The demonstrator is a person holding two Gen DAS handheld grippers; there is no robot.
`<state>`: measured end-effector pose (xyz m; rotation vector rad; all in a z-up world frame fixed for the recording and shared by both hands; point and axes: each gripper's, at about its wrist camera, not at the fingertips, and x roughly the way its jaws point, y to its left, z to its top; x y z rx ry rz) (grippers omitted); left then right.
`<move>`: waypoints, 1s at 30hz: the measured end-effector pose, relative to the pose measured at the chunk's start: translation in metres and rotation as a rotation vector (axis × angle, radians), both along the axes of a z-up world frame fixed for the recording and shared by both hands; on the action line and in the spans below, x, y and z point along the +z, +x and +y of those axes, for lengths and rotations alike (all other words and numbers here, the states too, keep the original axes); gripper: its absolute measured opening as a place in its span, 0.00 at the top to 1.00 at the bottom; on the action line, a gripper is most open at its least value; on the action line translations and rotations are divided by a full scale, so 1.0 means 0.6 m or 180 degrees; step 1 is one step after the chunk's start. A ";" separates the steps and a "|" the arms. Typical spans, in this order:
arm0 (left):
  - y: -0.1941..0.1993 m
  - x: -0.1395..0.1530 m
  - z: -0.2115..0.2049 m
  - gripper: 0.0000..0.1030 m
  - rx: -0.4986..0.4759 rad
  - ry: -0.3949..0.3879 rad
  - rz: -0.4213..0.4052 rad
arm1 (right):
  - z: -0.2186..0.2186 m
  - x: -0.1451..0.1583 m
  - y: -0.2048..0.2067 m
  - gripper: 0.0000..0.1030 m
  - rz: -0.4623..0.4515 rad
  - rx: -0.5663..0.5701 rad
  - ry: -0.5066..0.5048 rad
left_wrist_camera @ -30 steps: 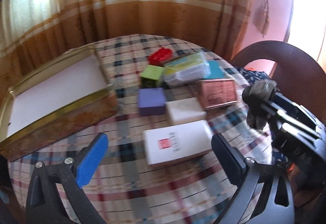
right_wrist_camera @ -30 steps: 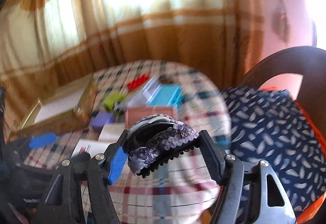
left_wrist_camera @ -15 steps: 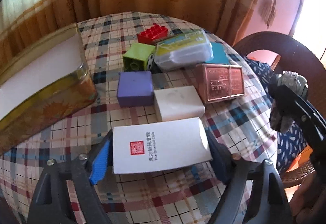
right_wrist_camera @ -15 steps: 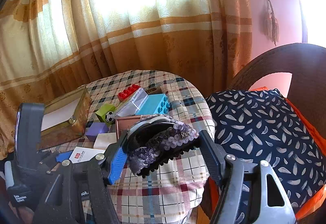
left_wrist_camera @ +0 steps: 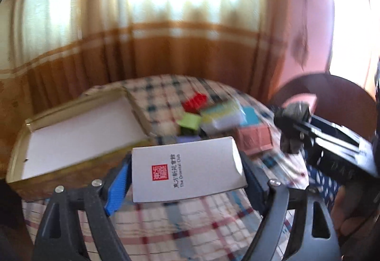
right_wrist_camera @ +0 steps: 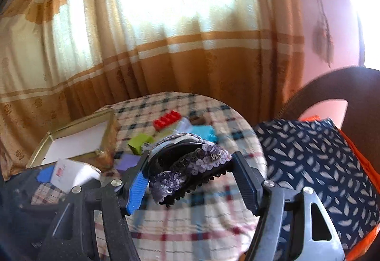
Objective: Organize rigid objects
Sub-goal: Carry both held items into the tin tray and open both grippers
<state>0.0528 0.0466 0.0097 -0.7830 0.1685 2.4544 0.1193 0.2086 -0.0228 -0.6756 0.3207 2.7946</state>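
Your left gripper (left_wrist_camera: pixel 187 180) is clamped on the white box (left_wrist_camera: pixel 187 168), lifted off the table; your right gripper (right_wrist_camera: pixel 190 180) holds the sequined hair clip (right_wrist_camera: pixel 190 166). Looks like mid-carry: next, drop the box into the gold tin (left_wrist_camera: pixel 71 104) beyond.

Left gripper (left_wrist_camera: pixel 185 180) jaws clamp a white box (left_wrist_camera: pixel 187 168); right gripper (right_wrist_camera: pixel 190 180) grips a hair clip (right_wrist_camera: pixel 190 166).
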 end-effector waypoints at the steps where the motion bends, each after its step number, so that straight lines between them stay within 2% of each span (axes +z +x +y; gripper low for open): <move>1: -0.008 0.006 -0.013 0.19 0.0044 0.0058 0.0021 | -0.010 0.006 -0.005 0.33 0.0031 0.0053 0.0022; 5: -0.030 0.028 -0.087 0.19 0.0229 0.0428 0.0103 | -0.042 0.022 -0.015 0.33 0.0162 0.0182 0.0124; 9: -0.040 0.038 -0.128 0.19 0.0386 0.0542 0.0247 | -0.080 0.031 -0.033 0.33 0.0243 0.0356 0.0233; 12: -0.050 0.040 -0.141 0.19 0.0617 0.0375 0.0432 | -0.105 0.036 -0.057 0.33 0.0319 0.0450 0.0292; 16: -0.087 0.035 -0.160 0.19 0.1026 0.0119 0.0497 | -0.142 0.038 -0.109 0.33 0.0369 0.0585 0.0301; 22: -0.175 0.009 -0.211 0.19 0.1740 -0.0272 0.0388 | -0.198 0.016 -0.209 0.33 0.0219 0.0742 0.0345; 27: -0.208 -0.020 -0.226 0.19 0.2020 -0.0449 0.0275 | -0.241 -0.018 -0.270 0.33 0.0017 0.0854 0.0344; 30: -0.212 -0.032 -0.227 0.19 0.2103 -0.0513 0.0234 | -0.253 -0.030 -0.279 0.33 -0.0030 0.0895 0.0334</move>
